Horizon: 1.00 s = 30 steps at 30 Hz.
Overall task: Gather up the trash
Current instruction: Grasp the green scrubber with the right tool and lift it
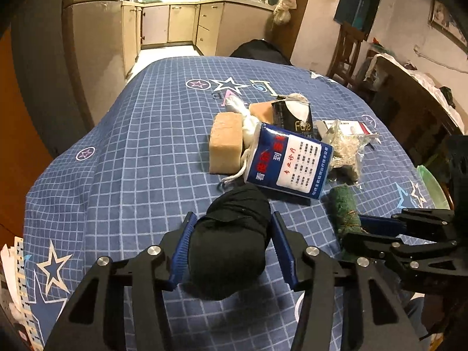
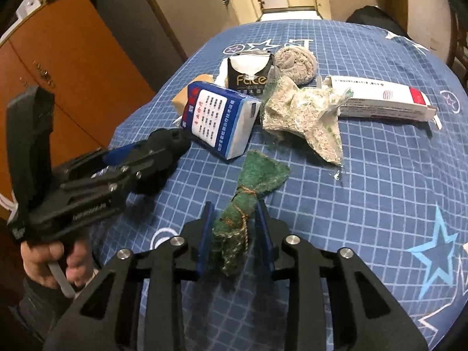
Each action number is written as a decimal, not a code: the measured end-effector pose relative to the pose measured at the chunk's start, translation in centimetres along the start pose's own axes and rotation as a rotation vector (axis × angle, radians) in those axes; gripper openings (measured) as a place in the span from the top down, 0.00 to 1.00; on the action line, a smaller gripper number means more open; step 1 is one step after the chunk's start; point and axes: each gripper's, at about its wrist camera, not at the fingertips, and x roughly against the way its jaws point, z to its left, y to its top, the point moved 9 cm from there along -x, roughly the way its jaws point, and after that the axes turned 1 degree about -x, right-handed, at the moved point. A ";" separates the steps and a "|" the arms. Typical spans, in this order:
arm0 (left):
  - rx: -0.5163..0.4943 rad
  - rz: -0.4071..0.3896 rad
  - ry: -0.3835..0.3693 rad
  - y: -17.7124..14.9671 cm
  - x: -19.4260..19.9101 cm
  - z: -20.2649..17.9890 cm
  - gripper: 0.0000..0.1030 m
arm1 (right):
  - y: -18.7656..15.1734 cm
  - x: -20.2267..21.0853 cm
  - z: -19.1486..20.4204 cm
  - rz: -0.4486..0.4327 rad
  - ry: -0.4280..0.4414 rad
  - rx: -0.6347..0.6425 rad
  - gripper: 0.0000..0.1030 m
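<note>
Both wrist views look down, close, sharing the blue tissue pack [image 1: 288, 161].

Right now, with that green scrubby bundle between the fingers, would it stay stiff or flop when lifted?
Probably floppy: the green scouring bundle looks like soft fibrous pad, cinched by thin cord, its far end fanning loose. Likely light. The fuzzy surface should resist slipping against the right gripper fingers, and it seems unlikely to roll.

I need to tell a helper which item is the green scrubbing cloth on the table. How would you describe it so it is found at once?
Start from the blue checked tablecloth and find the blue and white tissue pack in the heap. Just in front of it lies the green scrubbing cloth, between the right gripper's jaws. It is the only green, fuzzy piece, bunched at the middle with thin string.
</note>
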 end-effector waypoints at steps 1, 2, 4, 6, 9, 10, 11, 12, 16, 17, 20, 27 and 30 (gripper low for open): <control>0.001 -0.001 0.004 -0.2 -0.1 -0.1 0.49 | 0.1 -0.3 0.1 -0.001 -0.007 -0.002 0.69; 0.003 0.000 0.006 -0.4 -0.2 -0.1 0.49 | 0.2 -0.5 0.1 -0.011 -0.019 -0.002 0.68; 0.016 0.000 0.009 -0.6 -0.3 -0.2 0.49 | 0.6 -0.9 0.6 -0.020 -0.043 0.006 0.68; 0.030 -0.005 0.008 -1.0 -0.3 -0.4 0.49 | 1.0 -1.3 0.6 -0.032 -0.068 0.017 0.69; 0.048 -0.017 0.021 -1.7 -0.2 -0.5 0.50 | 0.8 -1.5 1.0 -0.045 -0.088 0.037 0.81; 0.057 -0.020 0.020 -1.8 -0.1 -0.6 0.50 | 0.7 -1.4 1.2 -0.048 -0.086 0.038 0.83; 0.065 -0.023 0.020 -2.0 0.1 -0.6 0.51 | 0.7 -1.3 1.1 -0.059 -0.088 0.041 0.85; 0.070 -0.027 0.023 -2.2 0.2 -0.6 0.51 | 0.6 -1.0 1.0 -0.070 -0.088 0.041 0.86; 0.082 -0.042 0.036 -2.9 0.8 -0.5 0.52 | -0.3 1.2 0.7 -0.124 -0.095 0.047 0.87; 0.088 -0.046 0.037 -3.0 1.0 -0.5 0.52 | -0.6 2.1 0.8 -0.136 -0.098 0.050 0.87; 0.089 -0.075 0.046 -3.1 2.2 -0.8 0.52 | -1.6 4.0 1.7 -0.177 -0.112 0.067 0.87; 0.048 -0.230 0.123 -2.1 7.3 -3.5 0.52 | -2.2 8.8 0.8 -0.309 -0.161 0.083 0.87; 0.028 -0.306 0.143 -1.5 9.7 -4.9 0.52 | -2.5 11.4 0.7 -0.374 -0.181 0.090 0.87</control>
